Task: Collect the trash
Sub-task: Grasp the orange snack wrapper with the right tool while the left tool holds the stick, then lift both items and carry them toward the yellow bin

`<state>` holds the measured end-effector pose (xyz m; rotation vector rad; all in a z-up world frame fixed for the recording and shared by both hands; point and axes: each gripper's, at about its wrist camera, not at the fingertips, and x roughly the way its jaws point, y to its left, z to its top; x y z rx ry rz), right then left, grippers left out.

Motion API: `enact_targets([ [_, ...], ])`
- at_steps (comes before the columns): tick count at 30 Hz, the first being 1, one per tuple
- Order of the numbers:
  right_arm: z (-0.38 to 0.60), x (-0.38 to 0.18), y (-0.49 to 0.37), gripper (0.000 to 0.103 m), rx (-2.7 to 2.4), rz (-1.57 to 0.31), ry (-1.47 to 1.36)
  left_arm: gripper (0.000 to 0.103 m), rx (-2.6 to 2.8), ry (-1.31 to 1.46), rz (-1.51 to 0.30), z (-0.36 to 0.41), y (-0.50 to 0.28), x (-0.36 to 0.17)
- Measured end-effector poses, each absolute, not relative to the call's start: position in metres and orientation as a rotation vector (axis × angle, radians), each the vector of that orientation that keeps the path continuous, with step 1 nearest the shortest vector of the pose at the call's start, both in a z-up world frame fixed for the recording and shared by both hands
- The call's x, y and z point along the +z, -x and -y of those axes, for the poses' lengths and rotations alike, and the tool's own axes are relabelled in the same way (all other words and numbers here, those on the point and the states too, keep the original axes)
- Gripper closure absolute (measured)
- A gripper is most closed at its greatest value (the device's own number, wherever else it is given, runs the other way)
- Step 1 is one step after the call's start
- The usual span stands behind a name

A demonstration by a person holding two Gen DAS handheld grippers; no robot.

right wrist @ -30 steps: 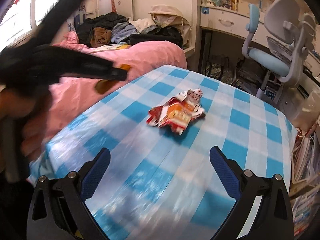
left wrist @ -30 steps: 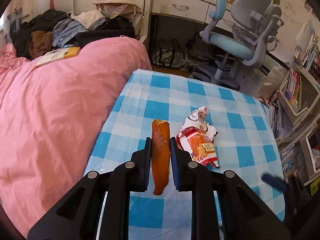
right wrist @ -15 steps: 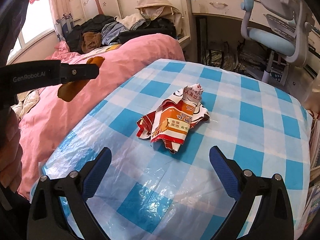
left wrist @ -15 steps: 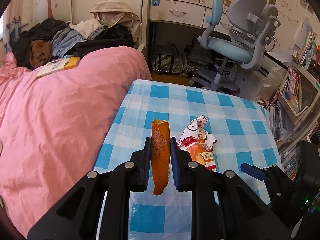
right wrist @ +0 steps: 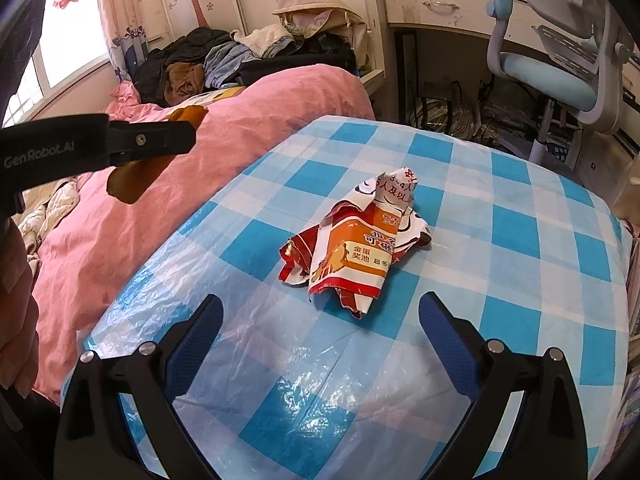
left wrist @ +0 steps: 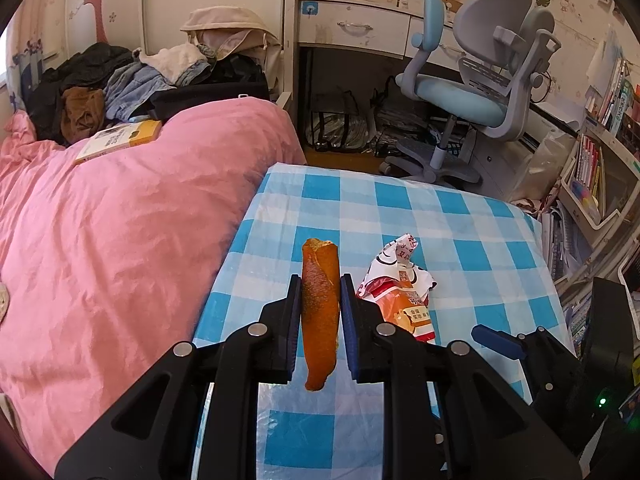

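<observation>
left gripper [left wrist: 320, 312] is clamped on the orange peel [left wrist: 320, 312], held on edge above the table [left wrist: 400, 208], ends sticking out past the pads at 12 and 6 o'clock. right gripper [right wrist: 320, 332] is wide open with nothing in it, low over the cloth, wrapper [right wrist: 356, 248] lying flat at its 12 o'clock, between the finger lines but ahead of the tips

risks, my read:
- peel is thin and held only mid-length; a jolt could let it pivot or slip out onto the pink duvet [left wrist: 120, 240] at 9 o'clock
- wrapper is crumpled, light foil; closing off-centre likely just pinches a flap or skates it across the plastic-covered cloth
- pads could snag that plastic film and drag it

no bin visible in either view. office chair [left wrist: 480, 92] at 1 o'clock, bookshelves [left wrist: 600, 160] at 3, both well clear. nothing between right gripper and wrapper
</observation>
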<state>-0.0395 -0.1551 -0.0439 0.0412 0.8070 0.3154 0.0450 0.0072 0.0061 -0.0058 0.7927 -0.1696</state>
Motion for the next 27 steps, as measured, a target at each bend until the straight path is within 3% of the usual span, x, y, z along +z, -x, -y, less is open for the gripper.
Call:
enact_targets([
  [13,0.178,-0.061,0.007,0.008,0.312,-0.86,-0.253,0.085,-0.175,0.036,-0.807,-0.011,-0.049,0.008],
  [15,0.186,-0.069,-0.001,0.013,0.317,-0.879,-0.329,0.085,-0.174,0.044,-0.81,-0.013,-0.051,0.008],
  [18,0.193,-0.077,-0.009,0.039,0.334,-0.902,-0.4,0.085,-0.176,0.039,-0.811,-0.013,-0.051,0.007],
  [20,0.196,-0.082,-0.013,0.064,0.355,-0.918,-0.438,0.085,-0.176,0.04,-0.812,-0.013,-0.052,0.007],
  [24,0.192,-0.071,-0.006,0.076,0.388,-0.884,-0.404,0.085,-0.181,0.048,-0.814,-0.016,-0.053,0.006],
  [25,0.193,-0.068,-0.004,0.088,0.394,-0.874,-0.393,0.085,-0.182,0.049,-0.814,-0.015,-0.053,0.006],
  [27,0.192,-0.062,0.0,0.09,0.403,-0.851,-0.376,0.085,-0.183,0.048,-0.816,-0.016,-0.053,0.006],
])
